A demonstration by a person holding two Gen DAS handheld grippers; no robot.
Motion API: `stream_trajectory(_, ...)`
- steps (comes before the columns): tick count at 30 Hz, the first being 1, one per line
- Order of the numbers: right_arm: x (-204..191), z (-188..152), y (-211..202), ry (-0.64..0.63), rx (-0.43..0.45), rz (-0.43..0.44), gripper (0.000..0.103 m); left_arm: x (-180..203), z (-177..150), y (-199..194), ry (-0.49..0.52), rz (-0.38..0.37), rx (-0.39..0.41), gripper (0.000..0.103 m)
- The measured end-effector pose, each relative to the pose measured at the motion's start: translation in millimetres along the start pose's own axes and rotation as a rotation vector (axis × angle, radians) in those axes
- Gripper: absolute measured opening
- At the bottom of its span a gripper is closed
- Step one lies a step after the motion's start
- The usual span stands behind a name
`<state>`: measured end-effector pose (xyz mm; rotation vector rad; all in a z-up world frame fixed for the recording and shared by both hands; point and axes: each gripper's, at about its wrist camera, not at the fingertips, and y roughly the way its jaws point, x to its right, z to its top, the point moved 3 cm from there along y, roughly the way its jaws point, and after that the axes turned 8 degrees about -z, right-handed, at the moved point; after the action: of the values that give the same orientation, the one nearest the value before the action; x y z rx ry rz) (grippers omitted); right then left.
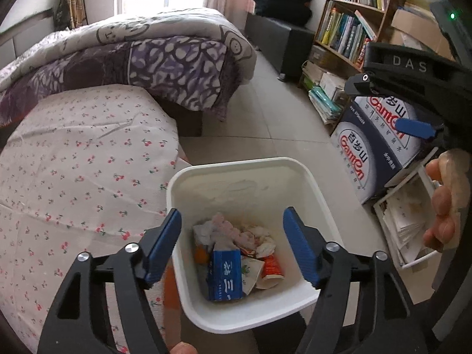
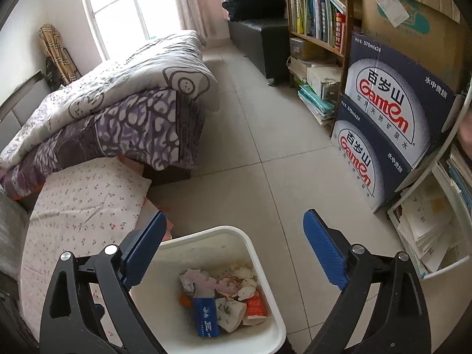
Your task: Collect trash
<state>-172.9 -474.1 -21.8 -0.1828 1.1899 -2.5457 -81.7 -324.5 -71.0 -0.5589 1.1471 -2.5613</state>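
A white square trash bin (image 1: 309,194) stands on the tiled floor beside the bed; it also shows in the right wrist view (image 2: 253,244). Inside lie a blue carton (image 1: 224,274), crumpled tissues (image 1: 233,230) and an orange wrapper (image 1: 271,267). My left gripper (image 1: 233,242) is open and empty, held above the bin's opening. My right gripper (image 2: 236,250) is open and empty, above the bin's far edge. The right gripper (image 1: 413,126) also appears at the right of the left wrist view, with a hand behind it.
A bed with a cherry-print sheet (image 1: 73,162) and a purple quilt (image 1: 147,59) lies to the left. Two stacked Ganten water boxes (image 2: 383,118), a bookshelf (image 2: 318,14) and a white rack of papers (image 2: 427,230) stand to the right.
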Motion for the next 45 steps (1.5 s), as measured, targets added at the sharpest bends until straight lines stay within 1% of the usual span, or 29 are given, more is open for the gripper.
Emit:
stream_trajectory(7, -14, -4, -9, -0.025, 0.035, -0.007, 0.092, -15, 6, -17, 0.005, 0.117, 0.066, 0.083)
stream_trajectory(11, -25, -9, -15, -0.043, 0.062, -0.014, 0.095, -26, 10, -33, 0.017, 0.224, 0.122, 0.088)
stream_trajectory(14, -34, -15, -19, -0.056, 0.08, -0.017, 0.096, -36, 15, -47, 0.022, 0.295, 0.172, 0.09)
stream_trajectory(20, -48, -22, -35, -0.084, 0.167, -0.027, 0.096, -56, 23, -73, -0.008, 0.404, 0.256, 0.096)
stream_trajectory(25, -52, -26, -44, -0.063, 0.201, -0.012, 0.096, -73, 26, -88, -0.049, 0.452, 0.287, 0.096)
stream_trajectory(29, -55, -29, -47, -0.048, 0.21, 0.001, 0.096, -85, 27, -99, -0.09, 0.467, 0.304, 0.096)
stream_trajectory(37, -71, -38, -53, -0.076, 0.218, 0.027, 0.096, -104, 27, -118, -0.17, 0.498, 0.336, 0.096)
stream_trajectory(45, -89, -44, -63, -0.103, 0.243, 0.066, 0.096, -118, 23, -127, -0.2, 0.526, 0.34, 0.096)
